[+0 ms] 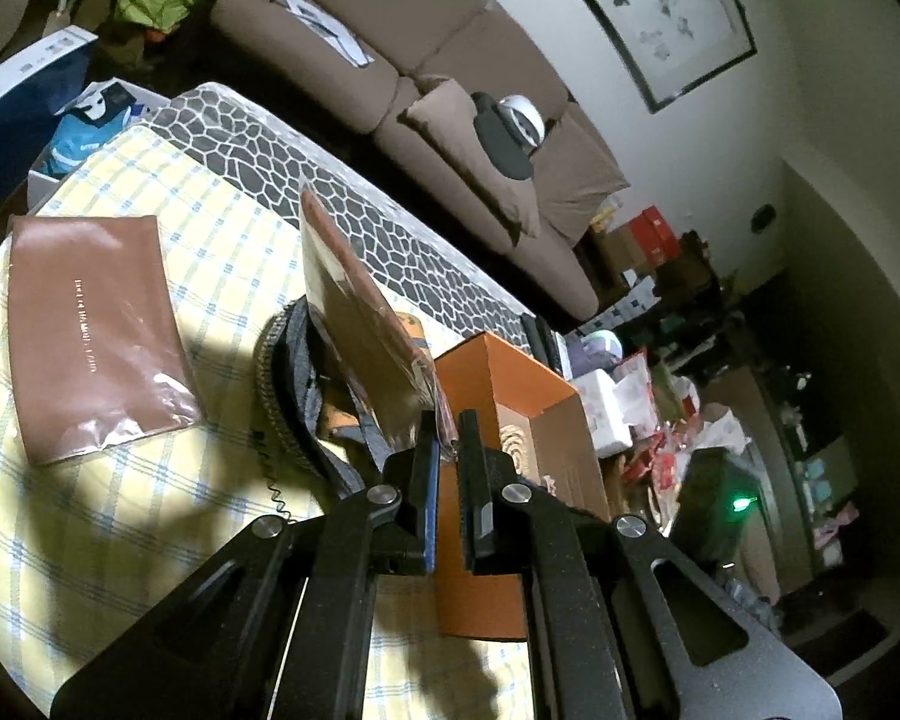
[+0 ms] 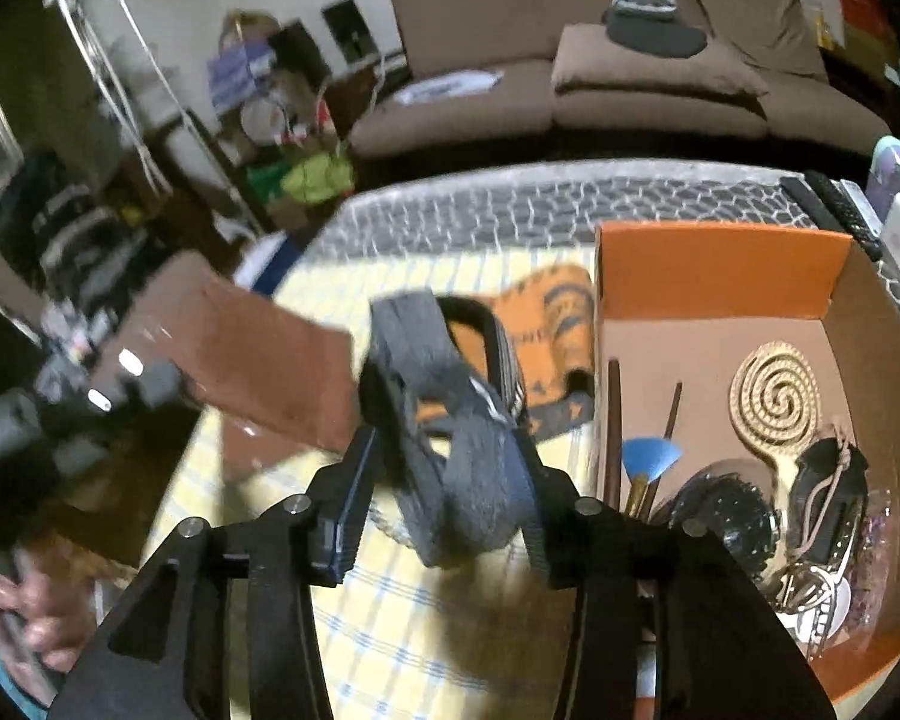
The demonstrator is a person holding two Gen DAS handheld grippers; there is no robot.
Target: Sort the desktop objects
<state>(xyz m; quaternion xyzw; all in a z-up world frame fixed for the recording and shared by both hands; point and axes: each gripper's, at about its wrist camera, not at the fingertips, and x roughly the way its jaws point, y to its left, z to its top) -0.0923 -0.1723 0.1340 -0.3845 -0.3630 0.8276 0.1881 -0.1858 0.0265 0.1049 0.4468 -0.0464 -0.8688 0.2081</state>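
Observation:
My left gripper (image 1: pixel 448 426) is shut on the lower edge of a brown packet in a clear sleeve (image 1: pixel 354 312), which stands up above the table. A second brown packet (image 1: pixel 90 336) lies flat on the yellow checked cloth (image 1: pixel 150 528). In the blurred right wrist view, my right gripper (image 2: pixel 444 450) has its jaws apart around a bundled grey strap (image 2: pixel 450 396). Cloth shows between the strap and the left finger. The strap's woven band (image 1: pixel 276 396) rests on an orange tiger-print pouch (image 2: pixel 546 324). The held packet (image 2: pixel 270 372) appears at the left there.
An open orange box (image 2: pixel 714 264) at the right holds a woven spiral (image 2: pixel 774 396), a blue brush (image 2: pixel 648 456) and dark accessories. A pebble-pattern mat (image 1: pixel 342 180) covers the table's far side, with remotes (image 2: pixel 834 204) beyond it. A brown sofa (image 1: pixel 450 60) stands behind. A person's hand (image 2: pixel 18 612) shows bottom left.

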